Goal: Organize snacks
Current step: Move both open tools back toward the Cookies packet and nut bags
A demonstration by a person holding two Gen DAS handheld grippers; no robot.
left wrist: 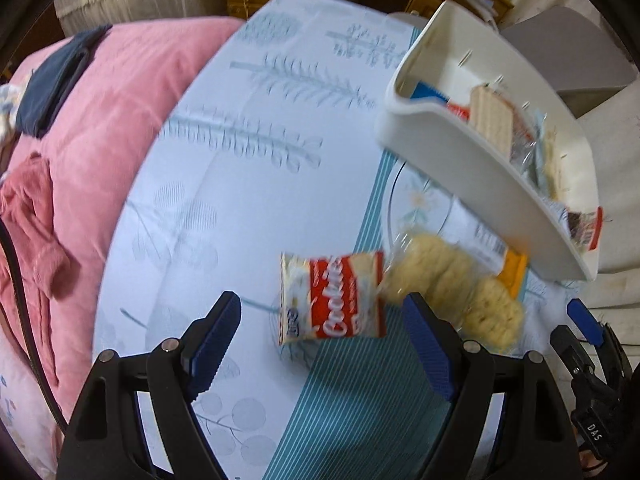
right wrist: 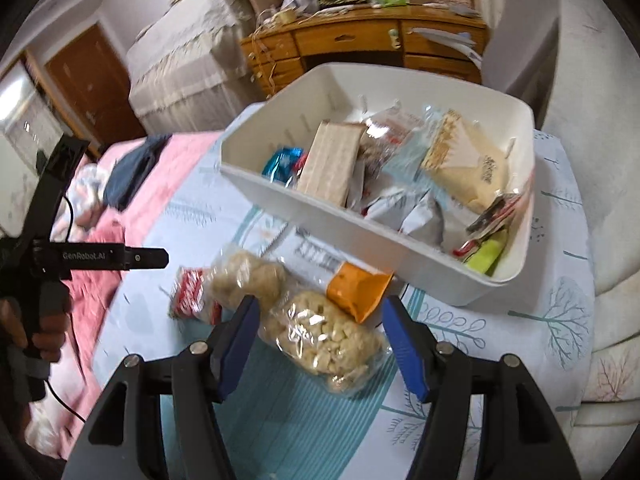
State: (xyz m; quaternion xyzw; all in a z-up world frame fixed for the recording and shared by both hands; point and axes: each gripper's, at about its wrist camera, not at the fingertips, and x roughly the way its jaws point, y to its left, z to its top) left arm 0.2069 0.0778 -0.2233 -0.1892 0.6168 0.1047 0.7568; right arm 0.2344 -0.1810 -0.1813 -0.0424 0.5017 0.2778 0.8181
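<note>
A red and white cookie packet [left wrist: 334,298] lies on the light blue patterned sheet, just ahead of my open, empty left gripper [left wrist: 322,336]. It also shows in the right wrist view [right wrist: 192,294]. A clear bag of pale puffed snacks [right wrist: 316,320] with an orange label [right wrist: 356,286] lies beside the packet, between the fingers of my open right gripper [right wrist: 320,338]; whether they touch it I cannot tell. The bag also shows in the left wrist view [left wrist: 452,288]. A white bin [right wrist: 404,240] beyond the bag holds several snack packets.
A pink quilt [left wrist: 100,128] with dark blue clothing [left wrist: 52,80] lies left of the sheet. A wooden desk [right wrist: 360,48] stands behind the bed. The bin's rim also shows at the right of the left wrist view [left wrist: 436,140]. A white cushioned edge [right wrist: 592,160] is on the right.
</note>
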